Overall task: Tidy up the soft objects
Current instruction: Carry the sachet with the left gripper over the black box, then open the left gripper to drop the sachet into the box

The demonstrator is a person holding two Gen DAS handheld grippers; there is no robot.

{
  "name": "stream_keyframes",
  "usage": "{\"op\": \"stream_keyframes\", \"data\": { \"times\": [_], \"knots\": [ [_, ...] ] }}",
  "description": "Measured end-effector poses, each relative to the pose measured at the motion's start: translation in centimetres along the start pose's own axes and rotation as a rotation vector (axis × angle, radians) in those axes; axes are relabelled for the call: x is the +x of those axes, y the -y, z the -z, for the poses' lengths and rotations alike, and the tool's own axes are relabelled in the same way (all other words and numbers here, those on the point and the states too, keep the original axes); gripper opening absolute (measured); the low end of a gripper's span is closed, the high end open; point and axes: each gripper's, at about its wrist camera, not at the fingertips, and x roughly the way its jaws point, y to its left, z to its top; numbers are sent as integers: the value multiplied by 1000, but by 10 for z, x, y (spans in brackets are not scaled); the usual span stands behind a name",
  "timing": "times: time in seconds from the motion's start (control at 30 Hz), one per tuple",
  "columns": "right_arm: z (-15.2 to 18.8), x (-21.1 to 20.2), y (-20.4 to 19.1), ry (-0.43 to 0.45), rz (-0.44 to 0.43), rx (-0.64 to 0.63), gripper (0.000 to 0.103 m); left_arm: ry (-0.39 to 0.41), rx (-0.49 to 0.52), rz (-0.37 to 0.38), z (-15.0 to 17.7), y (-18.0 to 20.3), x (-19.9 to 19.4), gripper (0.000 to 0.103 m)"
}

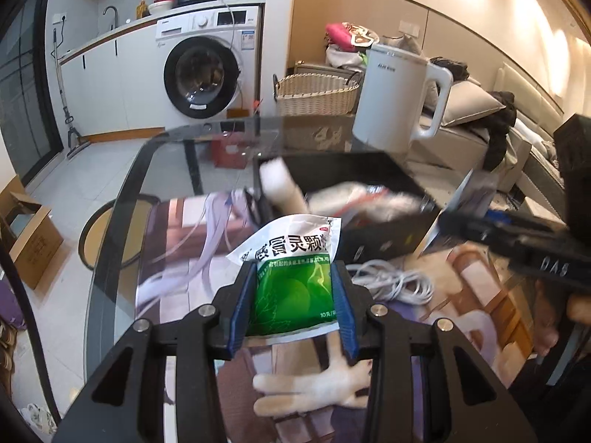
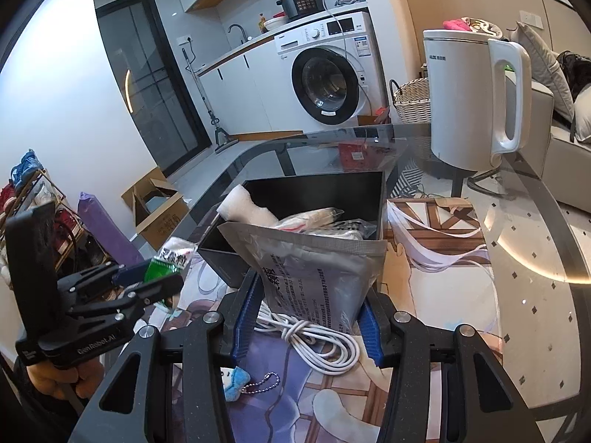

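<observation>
My left gripper [image 1: 293,269] is shut on a green and white medicine sachet [image 1: 291,265] and holds it above the printed mat, just short of the black box [image 1: 354,173]. It also shows in the right wrist view [image 2: 155,277] at the left, with the sachet [image 2: 168,260] in it. My right gripper [image 2: 310,284] is shut on a silver foil pouch [image 2: 314,269], held at the near wall of the black box [image 2: 317,192]. The box holds a white foam roll [image 2: 245,210] and several soft packets.
A white kettle [image 2: 476,99] stands on the glass table [image 2: 535,229] behind the box. A coiled white cable [image 2: 317,339], a small blue plush keychain [image 2: 234,382] and a plush glove [image 1: 314,387] lie on the mat. A wicker basket [image 1: 317,94] and washing machine stand beyond.
</observation>
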Motion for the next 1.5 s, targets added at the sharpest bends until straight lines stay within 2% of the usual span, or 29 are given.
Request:
{"op": "stream_keyframes", "data": {
  "times": [0.43,0.97,1.13,1.23,1.27,1.3,1.37,1.4,1.43,1.5],
  "knots": [
    [-40,18,0,-35,-17,7,49,29,0,7,-50,16,26,39],
    [-57,46,10,-76,34,0,49,-2,68,3,-57,29,67,40],
    [-55,40,5,-61,39,-18,49,-10,63,4,-56,29,66,54],
    [-54,36,5,-54,41,-31,50,-16,64,21,-54,31,62,72],
    [-53,33,7,-46,45,-32,53,-8,59,10,-53,31,59,89],
    [-52,31,8,-41,45,-34,54,3,59,-11,-52,32,56,103],
    [-50,26,10,-37,45,-41,55,31,60,-32,-50,32,50,103],
    [-49,23,12,-30,46,-39,61,33,57,-27,-50,32,47,103],
    [-48,20,13,-26,46,-36,72,33,49,-23,-49,31,45,103],
    [-46,14,15,-2,46,-35,82,43,39,-33,-47,30,41,103]
  ]
}}
